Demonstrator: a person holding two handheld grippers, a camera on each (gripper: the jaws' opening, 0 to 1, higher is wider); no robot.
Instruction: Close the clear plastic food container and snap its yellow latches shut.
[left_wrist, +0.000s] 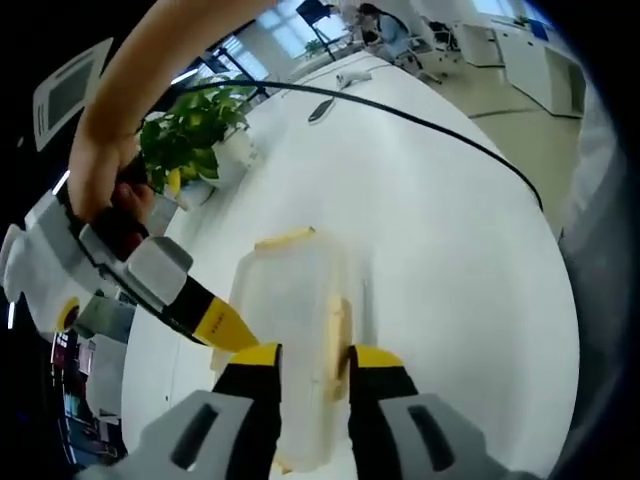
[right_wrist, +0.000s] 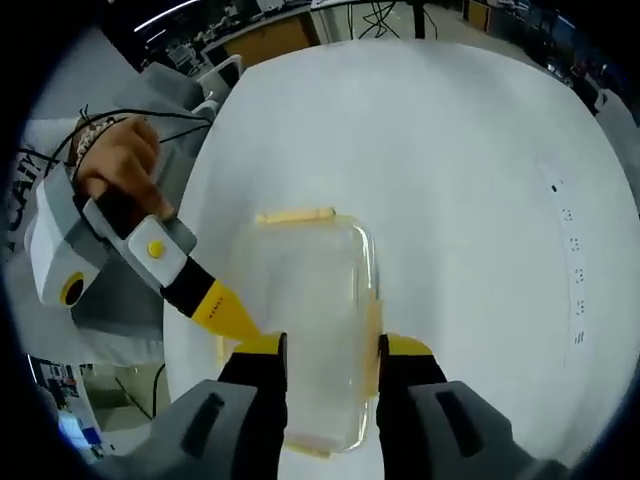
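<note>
- The clear food container lies flat on the white worktop with its lid on. One yellow latch sits at its far short end and another yellow latch runs along its right long side.
- In the left gripper view, the left tongs are spread and released, one jaw on each side of the container's near part. The right-side latch lies just inside the right jaw.
- In the right gripper view, the right tongs are also parted, straddling the near end of the same container. Whether their tips touch the lid I cannot tell.
- Each view also shows the other tool coming in from the left, a hand on its handle and its yellow tip close to the container's left edge.
- The step in hand looks like seating the lid and pressing the latches down. The far latch looks raised, so it is probably not snapped yet.
- To do it well, hold the box steady with one pair of tongs pressing down on the lid, so it cannot slide on the smooth worktop.
- With the other pair, push the free latch over the rim, pressing at its middle rather than a corner so that it does not twist.
- Check that the lid sits level all round first. A latch forced over a tilted lid may spring back or tip the light box.
- A potted plant and a black cable lie further off, well apart from the work.
</note>
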